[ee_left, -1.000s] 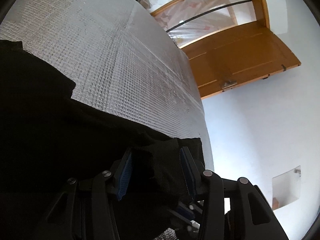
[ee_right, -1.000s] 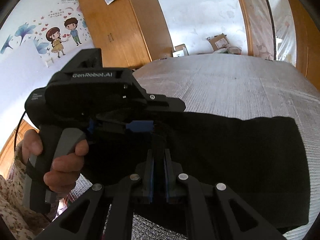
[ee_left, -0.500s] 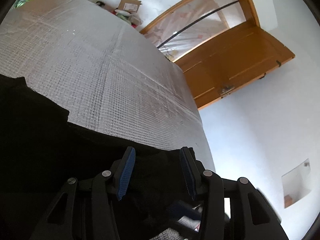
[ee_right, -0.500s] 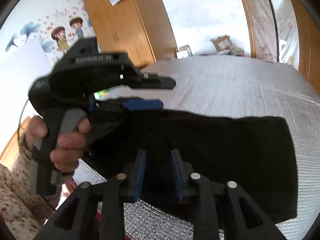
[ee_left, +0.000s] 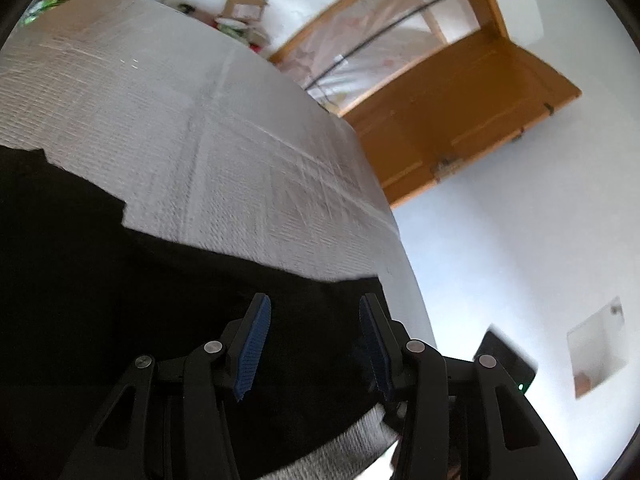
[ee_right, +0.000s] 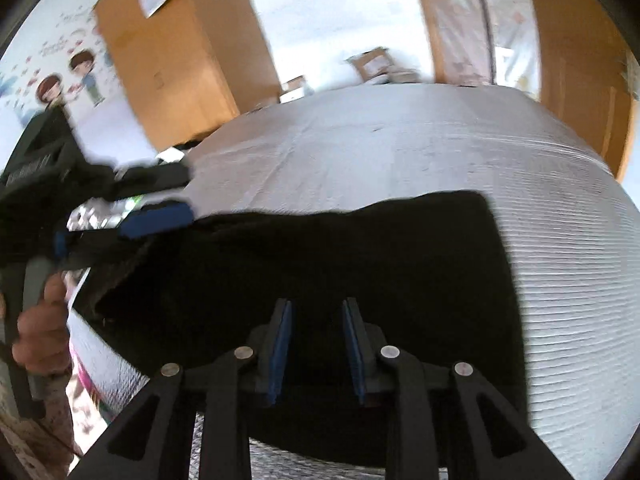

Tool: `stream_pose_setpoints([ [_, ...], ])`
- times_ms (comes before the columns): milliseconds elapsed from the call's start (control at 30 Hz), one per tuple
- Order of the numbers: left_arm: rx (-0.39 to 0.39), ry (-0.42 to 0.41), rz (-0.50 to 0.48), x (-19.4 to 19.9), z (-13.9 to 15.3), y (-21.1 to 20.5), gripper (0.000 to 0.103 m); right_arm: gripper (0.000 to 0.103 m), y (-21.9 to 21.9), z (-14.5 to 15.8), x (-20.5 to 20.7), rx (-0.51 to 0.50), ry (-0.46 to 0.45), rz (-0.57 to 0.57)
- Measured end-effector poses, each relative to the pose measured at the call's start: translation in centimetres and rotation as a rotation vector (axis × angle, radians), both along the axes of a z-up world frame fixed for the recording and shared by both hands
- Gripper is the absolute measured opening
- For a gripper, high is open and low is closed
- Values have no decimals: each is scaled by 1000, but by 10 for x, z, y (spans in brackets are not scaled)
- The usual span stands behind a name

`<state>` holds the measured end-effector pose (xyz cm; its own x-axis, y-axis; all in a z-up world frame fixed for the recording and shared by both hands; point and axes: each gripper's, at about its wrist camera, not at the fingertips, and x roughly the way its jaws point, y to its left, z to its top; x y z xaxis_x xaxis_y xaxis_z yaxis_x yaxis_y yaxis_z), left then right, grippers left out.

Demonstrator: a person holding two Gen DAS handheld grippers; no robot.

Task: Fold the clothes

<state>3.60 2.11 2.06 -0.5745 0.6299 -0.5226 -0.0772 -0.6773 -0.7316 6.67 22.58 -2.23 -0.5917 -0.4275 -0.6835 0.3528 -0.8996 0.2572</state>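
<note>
The black garment (ee_right: 360, 264) lies spread on the silvery quilted bed (ee_right: 440, 152), a dark slab of cloth that reaches from the near edge well toward the middle, with a straight far edge and one squared corner on the right of the right wrist view. It reads as soft, light knit fabric: limp, with no stiffness of its own, so it will sag and drape from wherever it is pinched and will not slip much against the ribbed blue pads. I judge the best holds to be the corners or the hem along an edge, one in each tool, so the cloth hangs flat instead of bunching.

The right hand-held gripper (ee_right: 316, 340) points down at a slant over the near part of the garment. Its jaws have just been opening and now stand partly apart; black cloth lies beneath and behind them, but the pads do not press on it.

The left hand-held gripper (ee_left: 316, 344) is spread wide above the garment's near corner, tilted down toward the bed, with nothing pinched. In the right wrist view it (ee_right: 156, 216) sits at the garment's left end, its handle gripped by the person's hand (ee_right: 40, 336).
</note>
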Motion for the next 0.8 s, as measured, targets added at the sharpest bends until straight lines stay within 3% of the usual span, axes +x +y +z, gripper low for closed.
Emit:
stream_pose_setpoints([
  [167, -9, -23, -74, 10, -12, 12, 48, 26, -6, 10, -29, 26, 12, 29],
  [400, -167, -40, -169, 23, -19, 32, 48, 26, 1, 4, -58, 62, -82, 15],
  [500, -180, -70, -184, 24, -25, 34, 48, 18, 5, 3, -64, 89, -94, -26],
  [800, -216, -81, -207, 32, -25, 35, 48, 18, 18, 7, -63, 53, -88, -66],
])
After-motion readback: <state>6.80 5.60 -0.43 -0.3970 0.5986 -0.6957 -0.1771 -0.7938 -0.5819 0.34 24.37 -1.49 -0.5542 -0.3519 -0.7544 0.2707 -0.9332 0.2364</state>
